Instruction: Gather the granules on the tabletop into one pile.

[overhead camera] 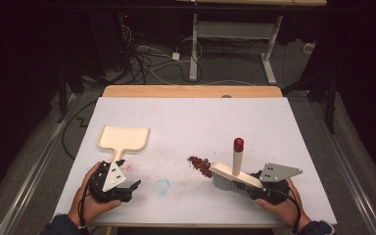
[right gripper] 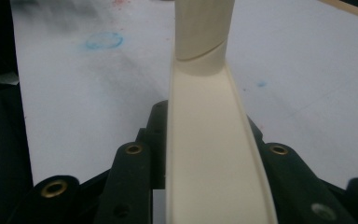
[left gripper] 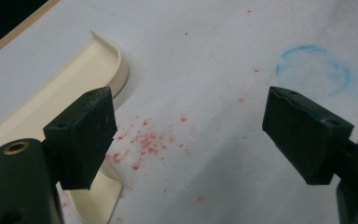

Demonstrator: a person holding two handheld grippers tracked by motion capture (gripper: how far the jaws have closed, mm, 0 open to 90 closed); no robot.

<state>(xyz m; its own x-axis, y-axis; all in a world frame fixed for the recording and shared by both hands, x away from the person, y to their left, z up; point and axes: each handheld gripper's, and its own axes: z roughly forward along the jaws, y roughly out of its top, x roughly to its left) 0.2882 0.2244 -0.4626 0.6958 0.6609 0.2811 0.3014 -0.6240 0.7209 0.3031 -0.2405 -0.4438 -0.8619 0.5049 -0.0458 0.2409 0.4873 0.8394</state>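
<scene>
A cream dustpan (overhead camera: pixel 123 138) lies flat at the left of the white table, its short handle toward me. My left gripper (overhead camera: pixel 129 173) rests open just beside that handle; in the left gripper view its black pads (left gripper: pixel 81 135) stand wide apart over red specks (left gripper: pixel 144 141), with the dustpan (left gripper: pixel 74 81) at the left. A pile of small dark red beans (overhead camera: pixel 200 164) lies mid-table. My right gripper (overhead camera: pixel 255 188) is shut on the cream back of a brush (overhead camera: pixel 235 176) whose grey bristles touch the table right of the beans. Its handle (right gripper: pixel 203 32) rises to a red cap (overhead camera: pixel 238 144).
A faint blue ring (overhead camera: pixel 163 186) is drawn on the white table cover (overhead camera: pixel 200 117) between my two hands. The wooden table edge (overhead camera: pixel 191 91) shows at the back. Beyond it are a desk frame (overhead camera: pixel 194 49) and cables on the floor.
</scene>
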